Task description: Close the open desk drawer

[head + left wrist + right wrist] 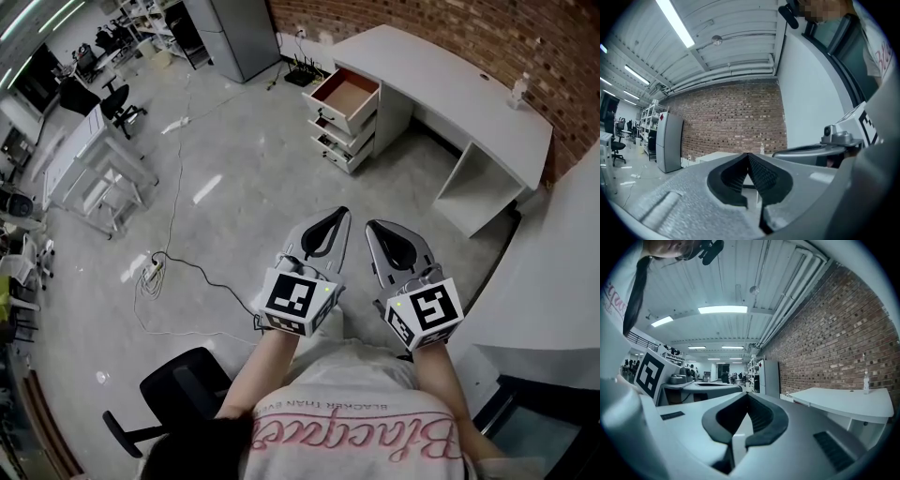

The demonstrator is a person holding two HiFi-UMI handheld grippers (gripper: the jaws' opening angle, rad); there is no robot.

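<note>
Head view. The open drawer [347, 97] – top of a white drawer stack [342, 142] under the left end of the desk [450, 80] – lies at twelve o'clock, well apart from both tools across bare floor. Its brown bottom shows and looks empty. The two fronts below it also appear to stand slightly out.

The left hand-held gripper [337, 216] and right hand-held gripper [375, 228] sit side by side at six o'clock and point toward the desk. Each gripper view shows the jaws brought together at the tips with nothing between them.

Handling, as a judgement: a rigid box on runners, probably light while empty, free along one line only. It needs no grasp – a push will do. The best contact is the flat front panel, near its middle, so the drawer does not skew on its runners. Closed jaw tips serve as a blunt pusher; a gentle push should avoid a slam.
</note>
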